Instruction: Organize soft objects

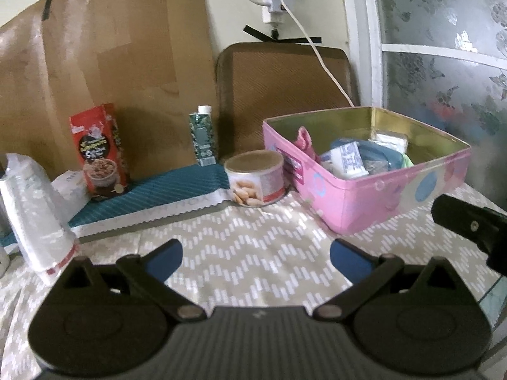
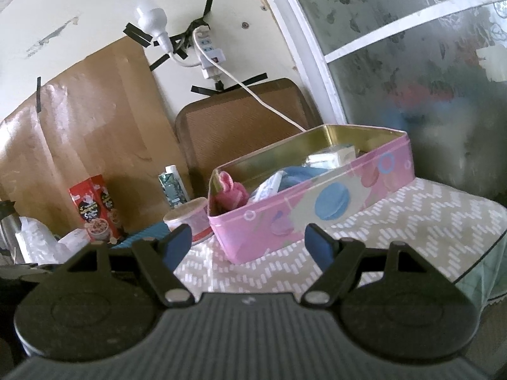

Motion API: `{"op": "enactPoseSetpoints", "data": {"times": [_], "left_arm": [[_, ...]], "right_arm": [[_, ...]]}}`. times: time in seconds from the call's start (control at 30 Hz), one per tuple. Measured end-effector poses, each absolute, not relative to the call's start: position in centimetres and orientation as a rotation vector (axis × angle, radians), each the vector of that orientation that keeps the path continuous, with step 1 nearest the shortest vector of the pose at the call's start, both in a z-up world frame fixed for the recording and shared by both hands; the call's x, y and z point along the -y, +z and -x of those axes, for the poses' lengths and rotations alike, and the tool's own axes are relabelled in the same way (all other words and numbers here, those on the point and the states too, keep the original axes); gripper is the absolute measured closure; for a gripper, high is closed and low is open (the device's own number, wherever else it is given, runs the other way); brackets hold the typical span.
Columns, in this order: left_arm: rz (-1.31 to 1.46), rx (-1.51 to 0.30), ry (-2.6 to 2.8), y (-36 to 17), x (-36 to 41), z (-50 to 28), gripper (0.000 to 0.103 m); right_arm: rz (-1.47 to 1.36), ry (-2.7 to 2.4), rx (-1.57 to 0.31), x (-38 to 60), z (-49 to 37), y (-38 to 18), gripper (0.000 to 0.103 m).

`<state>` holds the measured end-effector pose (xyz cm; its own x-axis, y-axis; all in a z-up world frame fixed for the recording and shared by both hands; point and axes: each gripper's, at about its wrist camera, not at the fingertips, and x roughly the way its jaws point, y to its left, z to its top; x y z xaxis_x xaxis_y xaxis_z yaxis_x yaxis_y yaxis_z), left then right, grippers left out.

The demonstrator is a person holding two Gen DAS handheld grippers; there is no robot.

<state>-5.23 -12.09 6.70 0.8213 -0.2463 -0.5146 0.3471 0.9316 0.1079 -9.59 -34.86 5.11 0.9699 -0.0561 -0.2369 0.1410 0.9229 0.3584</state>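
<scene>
While both claws, left claw [image 1: 256,251] and right claw [image 2: 248,242], gape empty, the glossy pink tin [image 1: 374,190] holds seemingly soft, rumpled bundles

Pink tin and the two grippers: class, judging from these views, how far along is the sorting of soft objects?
Done: the pink tin already holds a pink fabric item, a blue cloth and small packets. In hand: nothing; the left gripper and right gripper are both open and empty over the tablecloth. Left: possibly the plastic-wrapped bundle; whether it belongs is unclear.
</scene>
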Motion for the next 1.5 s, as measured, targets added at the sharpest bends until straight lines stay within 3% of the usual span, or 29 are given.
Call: {"op": "enactPoseSetpoints", "data": {"times": [1.5], "left_arm": [[-0.195,-0.585,-0.335,6.2,12.4,5.0,0.000]], "right_arm": [[-0.383,-0.102,-0.241,34.5,9.3,4.5,0.022]]}}
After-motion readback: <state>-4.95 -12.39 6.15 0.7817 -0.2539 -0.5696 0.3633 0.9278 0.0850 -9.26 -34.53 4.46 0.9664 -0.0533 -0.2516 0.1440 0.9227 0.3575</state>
